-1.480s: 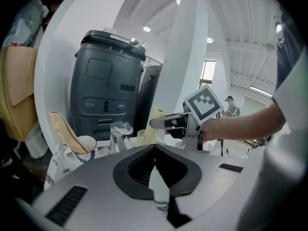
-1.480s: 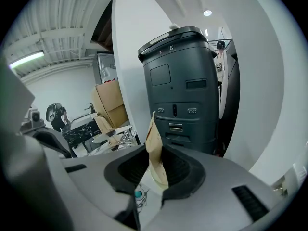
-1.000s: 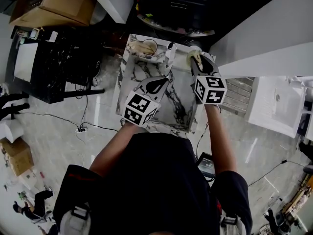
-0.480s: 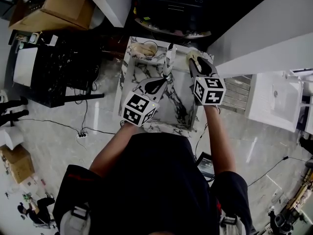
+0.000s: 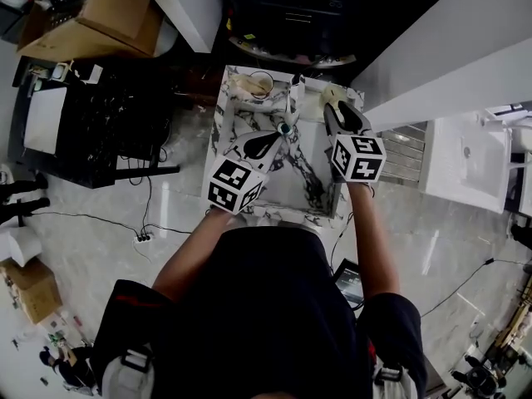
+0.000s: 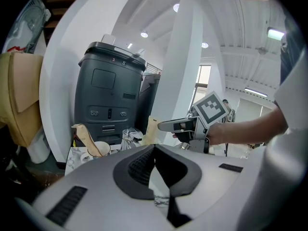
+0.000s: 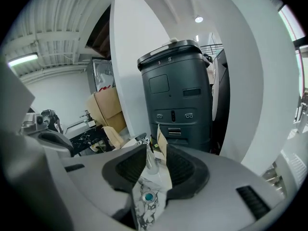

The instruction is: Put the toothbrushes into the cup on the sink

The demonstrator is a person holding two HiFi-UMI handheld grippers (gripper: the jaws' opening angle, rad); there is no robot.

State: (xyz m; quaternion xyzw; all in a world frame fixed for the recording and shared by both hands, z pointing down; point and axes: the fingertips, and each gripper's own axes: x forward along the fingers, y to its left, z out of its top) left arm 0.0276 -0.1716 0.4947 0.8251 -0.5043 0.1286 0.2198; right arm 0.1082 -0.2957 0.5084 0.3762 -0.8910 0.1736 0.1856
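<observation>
A white cup (image 5: 260,83) (image 6: 99,149) stands at the back left of the marble sink (image 5: 312,191), with a beige-packed toothbrush (image 6: 85,134) leaning in it. My left gripper (image 5: 281,134) (image 6: 155,148) hovers over the basin, shut and empty. At the sink's back right corner my right gripper (image 5: 330,106) (image 7: 155,150) has its jaws apart. A second beige toothbrush packet (image 7: 161,141) (image 5: 332,96) stands between them against the right pad. A gap shows on the packet's left side.
The faucet (image 7: 143,141) and the drain (image 5: 285,128) lie between the two grippers. A tall black bin (image 7: 180,90) and a white column stand right behind the sink. Cardboard boxes (image 5: 100,11) and a dark cabinet are to the left.
The head camera has shifted a little, so the drain now shows beside the left gripper. Both grippers stay roughly where they were.
</observation>
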